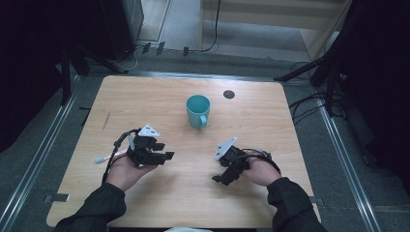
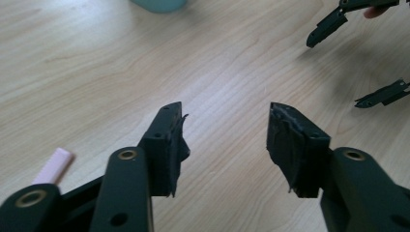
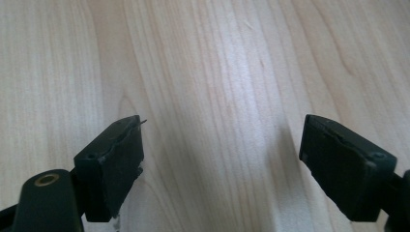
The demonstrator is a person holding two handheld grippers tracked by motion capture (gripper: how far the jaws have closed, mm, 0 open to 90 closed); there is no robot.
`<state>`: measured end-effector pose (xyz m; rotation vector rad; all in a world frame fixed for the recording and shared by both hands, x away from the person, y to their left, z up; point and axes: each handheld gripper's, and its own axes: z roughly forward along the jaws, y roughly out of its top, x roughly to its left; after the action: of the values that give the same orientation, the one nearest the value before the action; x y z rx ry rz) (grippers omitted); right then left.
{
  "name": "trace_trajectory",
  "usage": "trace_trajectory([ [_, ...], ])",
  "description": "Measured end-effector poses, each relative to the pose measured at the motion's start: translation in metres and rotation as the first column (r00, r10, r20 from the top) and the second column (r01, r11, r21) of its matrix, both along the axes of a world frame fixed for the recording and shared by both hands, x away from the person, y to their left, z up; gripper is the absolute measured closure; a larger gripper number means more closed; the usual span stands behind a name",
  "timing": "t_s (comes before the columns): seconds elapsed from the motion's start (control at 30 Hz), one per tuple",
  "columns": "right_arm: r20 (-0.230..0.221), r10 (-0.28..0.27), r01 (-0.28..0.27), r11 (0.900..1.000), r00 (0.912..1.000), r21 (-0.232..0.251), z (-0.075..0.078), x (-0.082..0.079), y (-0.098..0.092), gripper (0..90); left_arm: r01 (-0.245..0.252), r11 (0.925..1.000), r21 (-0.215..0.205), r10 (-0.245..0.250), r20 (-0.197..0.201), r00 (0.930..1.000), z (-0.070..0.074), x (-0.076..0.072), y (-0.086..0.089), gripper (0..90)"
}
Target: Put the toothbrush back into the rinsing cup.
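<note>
Left gripper [image 1: 167, 151] and right gripper [image 1: 220, 180]: jaws wide, nothing held, over near half of worktop [image 1: 145, 96]; teal mug [image 1: 197, 110] toward far edge.

In the left gripper view, the teal cup [image 2: 158, 4] ahead of the left gripper [image 2: 225, 140] is cut off by the top edge, leaving just its base. Left of those jaws, a pale pink piece [image 2: 54, 165] is half hidden behind the gripper's body, possibly a cable end. Ahead to the right, the right gripper [image 2: 355, 58] runs out of frame.
</note>
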<state>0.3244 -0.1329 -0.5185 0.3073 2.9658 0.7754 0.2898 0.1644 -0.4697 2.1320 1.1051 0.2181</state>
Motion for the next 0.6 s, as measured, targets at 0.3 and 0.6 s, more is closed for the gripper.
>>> trace_trajectory([
  [0.3, 0.020, 0.012, -0.011, 1.000, 0.9997, -0.016, -0.001, -0.001, 0.001, 16.0, -0.009, 0.9999, 0.004, 0.009, 0.015, 0.9999, 0.002, 0.001, 0.009, 67.0],
  [0.6, 0.028, 0.019, -0.019, 1.000, 0.9994, -0.021, -0.001, 0.000, 0.003, 16.0, -0.020, 0.9996, 0.019, 0.020, -0.013, 0.9997, 0.001, 0.002, 0.014, 64.4],
])
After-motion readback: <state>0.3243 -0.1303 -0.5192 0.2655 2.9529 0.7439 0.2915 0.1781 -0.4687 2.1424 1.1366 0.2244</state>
